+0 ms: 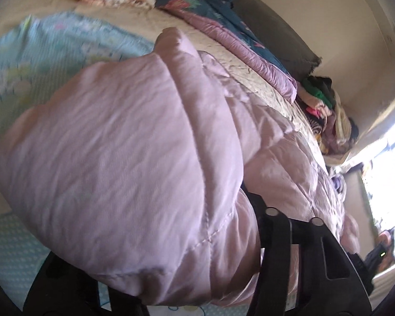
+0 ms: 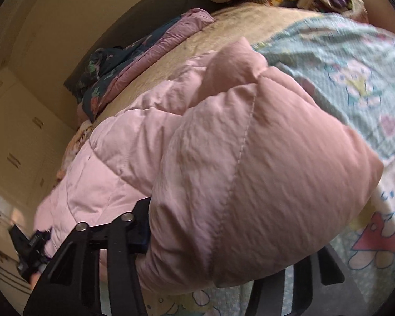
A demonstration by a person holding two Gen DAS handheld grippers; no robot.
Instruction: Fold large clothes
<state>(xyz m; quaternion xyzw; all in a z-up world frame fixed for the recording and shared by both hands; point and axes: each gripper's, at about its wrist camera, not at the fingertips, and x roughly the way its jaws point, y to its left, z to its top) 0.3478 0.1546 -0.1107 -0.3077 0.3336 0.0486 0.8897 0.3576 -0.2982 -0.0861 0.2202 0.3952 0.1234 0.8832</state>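
Observation:
A pale pink quilted padded jacket (image 1: 123, 158) fills the left wrist view, bunched into a thick bulge over a bed. My left gripper (image 1: 158, 239) is shut on a puffy fold of it; the black right finger (image 1: 273, 226) presses into the fabric and the other finger is mostly hidden under the bulge. In the right wrist view the same jacket (image 2: 250, 163) swells between the black fingers (image 2: 134, 226) of my right gripper (image 2: 231, 231), which is shut on another fold. The rest of the jacket trails away between the two grippers.
The bed carries a light blue cartoon-print sheet (image 2: 355, 73) and a beige quilted cover (image 1: 223, 52). A folded dark floral and mauve blanket (image 1: 218, 26) lies along a dark headboard (image 1: 273, 26). A heap of mixed clothes (image 1: 326, 110) sits at the bed's end. Bright window at the right (image 1: 387, 184).

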